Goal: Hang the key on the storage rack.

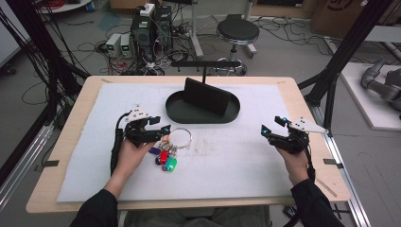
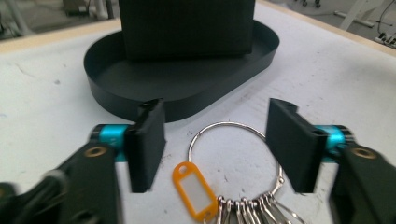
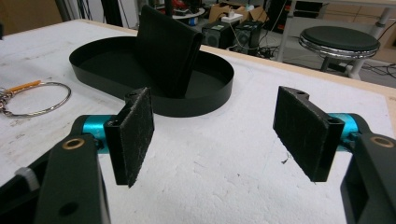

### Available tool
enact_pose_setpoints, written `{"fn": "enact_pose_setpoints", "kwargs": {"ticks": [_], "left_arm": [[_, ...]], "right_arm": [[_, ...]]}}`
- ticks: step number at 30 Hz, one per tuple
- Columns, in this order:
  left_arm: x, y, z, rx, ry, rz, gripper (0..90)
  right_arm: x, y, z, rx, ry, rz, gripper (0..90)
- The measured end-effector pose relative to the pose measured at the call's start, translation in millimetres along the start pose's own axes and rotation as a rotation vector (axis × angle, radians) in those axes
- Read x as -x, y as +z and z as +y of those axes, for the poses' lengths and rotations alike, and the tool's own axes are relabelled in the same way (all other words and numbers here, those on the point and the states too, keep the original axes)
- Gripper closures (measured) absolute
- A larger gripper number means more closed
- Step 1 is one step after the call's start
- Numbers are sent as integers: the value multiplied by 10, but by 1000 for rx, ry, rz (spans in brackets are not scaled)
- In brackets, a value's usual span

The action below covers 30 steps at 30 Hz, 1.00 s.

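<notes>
A large metal key ring [image 1: 181, 137] with several keys and coloured tags lies on the white mat, just in front of a black oval tray [image 1: 203, 118]. An upright black block [image 1: 205, 96] stands in the tray. My left gripper [image 1: 160, 125] hovers over the ring, open. In the left gripper view its jaws [image 2: 217, 140] stand either side of the ring [image 2: 229, 123] and an orange tag [image 2: 195, 190], with neither pad touching them. My right gripper [image 1: 273, 124] is held at the right of the mat, open and empty [image 3: 215, 130], facing the tray [image 3: 219, 100].
The white foam mat [image 1: 236, 165] covers most of the wooden table [image 1: 302, 109]. Behind the table stand a round stool [image 1: 237, 32], computer boxes [image 1: 151, 28] and tangled cables on the floor. Black frame posts [image 1: 345, 52] rise at both sides.
</notes>
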State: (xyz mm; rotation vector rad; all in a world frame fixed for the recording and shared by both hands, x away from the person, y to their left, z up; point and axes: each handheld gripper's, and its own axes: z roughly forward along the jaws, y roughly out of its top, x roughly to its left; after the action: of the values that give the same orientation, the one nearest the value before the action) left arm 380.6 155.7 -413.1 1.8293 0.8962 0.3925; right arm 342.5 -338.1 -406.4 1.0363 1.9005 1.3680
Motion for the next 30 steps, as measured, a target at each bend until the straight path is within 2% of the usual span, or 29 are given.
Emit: {"fn": "enact_pose_setpoints", "kwargs": {"ticks": [4,7,14,17,19,24,30], "left_arm": [[-2,151,22,-36,4,1,347],[-12,228,9,-57,22,10,458],[-65,391,-34,-126,35,44,591],[-66,459,-55,-173,48,69,648],[-69,503,-76,-204,54,69,658],[-52,557,-96,-269,95,97,715],[-12,564,-97,-274,114,114,734]], "right_arm": [[3,0,1,2,-2,0,291],[4,4,0,-1,-2,3,290],[10,8,-1,-1,-5,6,290],[8,14,0,2,-7,8,291],[6,14,0,0,-7,8,291],[9,16,0,3,-5,9,291],[11,15,-1,2,-4,11,291]]}}
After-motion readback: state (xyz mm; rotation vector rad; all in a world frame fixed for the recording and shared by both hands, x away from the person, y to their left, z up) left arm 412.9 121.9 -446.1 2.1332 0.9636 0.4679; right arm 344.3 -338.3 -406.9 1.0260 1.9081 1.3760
